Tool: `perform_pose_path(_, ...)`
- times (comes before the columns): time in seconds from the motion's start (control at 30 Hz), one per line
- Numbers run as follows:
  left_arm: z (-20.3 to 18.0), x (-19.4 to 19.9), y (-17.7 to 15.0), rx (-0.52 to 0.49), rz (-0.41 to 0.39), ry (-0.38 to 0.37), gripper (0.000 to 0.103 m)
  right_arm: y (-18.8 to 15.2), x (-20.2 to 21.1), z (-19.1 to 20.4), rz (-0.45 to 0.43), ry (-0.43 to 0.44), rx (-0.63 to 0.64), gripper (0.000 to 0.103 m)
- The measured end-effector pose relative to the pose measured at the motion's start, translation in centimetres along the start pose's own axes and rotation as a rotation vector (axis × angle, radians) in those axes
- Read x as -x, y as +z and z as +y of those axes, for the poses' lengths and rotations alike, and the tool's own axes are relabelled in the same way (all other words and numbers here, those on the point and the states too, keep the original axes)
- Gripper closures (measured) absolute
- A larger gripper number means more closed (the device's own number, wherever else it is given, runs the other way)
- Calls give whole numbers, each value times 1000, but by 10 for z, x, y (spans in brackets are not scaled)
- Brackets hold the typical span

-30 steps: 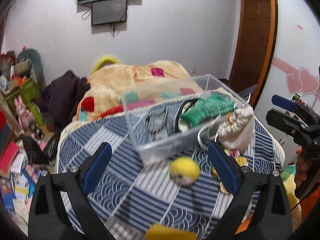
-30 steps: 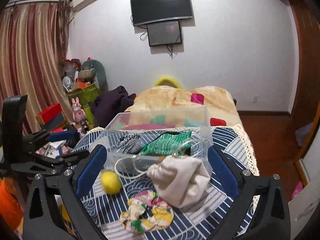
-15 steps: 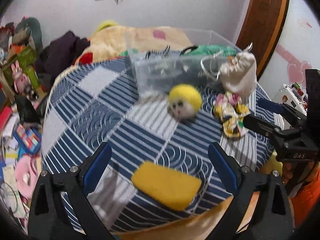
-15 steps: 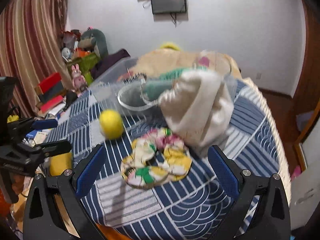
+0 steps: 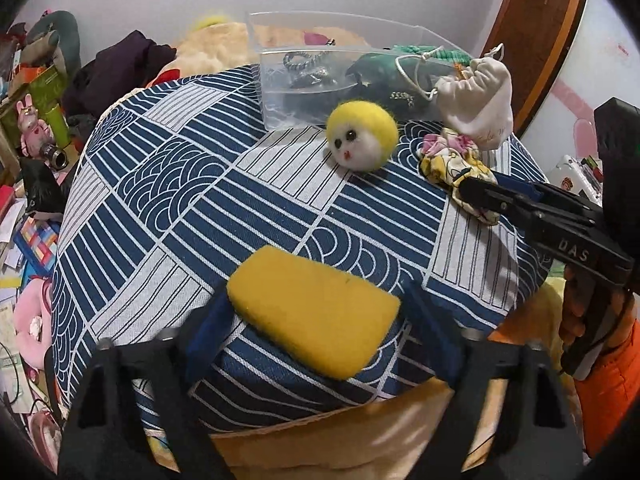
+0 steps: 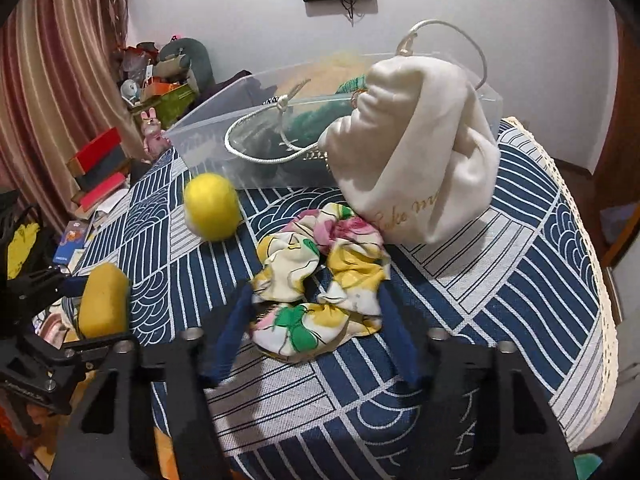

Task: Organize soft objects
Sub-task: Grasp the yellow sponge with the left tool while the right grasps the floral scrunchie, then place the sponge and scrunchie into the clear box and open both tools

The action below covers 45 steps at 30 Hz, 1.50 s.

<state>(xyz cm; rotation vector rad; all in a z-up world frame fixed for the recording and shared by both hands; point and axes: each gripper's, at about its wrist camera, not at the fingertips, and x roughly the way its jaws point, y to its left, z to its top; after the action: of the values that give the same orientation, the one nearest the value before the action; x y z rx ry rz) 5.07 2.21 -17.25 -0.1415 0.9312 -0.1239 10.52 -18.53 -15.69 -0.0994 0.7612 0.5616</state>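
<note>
A yellow sponge (image 5: 316, 320) lies at the near edge of the blue patterned table (image 5: 168, 184). My left gripper (image 5: 320, 324) is open with a finger on each side of the sponge. A floral scrunchie (image 6: 320, 280) lies on the cloth; my right gripper (image 6: 316, 324) is open around its near end. A yellow fuzzy ball with a face (image 5: 360, 136) and a white drawstring pouch (image 6: 416, 152) sit in front of a clear plastic bin (image 5: 304, 68) that holds green and dark items.
The table edge (image 6: 592, 280) drops off at the right. The floor at the left is cluttered with books, boxes and toys (image 5: 28, 128). A bed with a blanket (image 5: 216, 48) lies behind the bin.
Both grippers have come down and forward to the table. The left one now straddles the sponge and the right one straddles the scrunchie.
</note>
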Motion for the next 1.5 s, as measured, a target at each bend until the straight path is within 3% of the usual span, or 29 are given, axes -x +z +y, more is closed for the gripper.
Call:
perform_pose_path(0.07,-2,2,1,-4,-8,-5,35,0,3,-3,7,24,-10,81)
perform_pose_path(0.17,0,7,5,-10,-34,-1,37,-2,7,-5,4,46,-12,85)
perform_pose_path(0.4,-4,21,31,-30,-100,17,38,7,25,2,-65,75,-3,86)
perform_pose_path(0.7,-14,46,77,-51,-232,18,38,36,59,4,-214,79,12,86)
perform_pose_path(1.03,-17,63,121,-65,-362,21,37,68,71,4,-328,71,23,86)
perform_pose_path(1.3,-11,41,154,-48,-369,25,37,99,54,6,-346,67,41,86)
perform_pose_path(1.5,-11,14,168,-61,-352,41,37,109,29,5,-304,57,40,86)
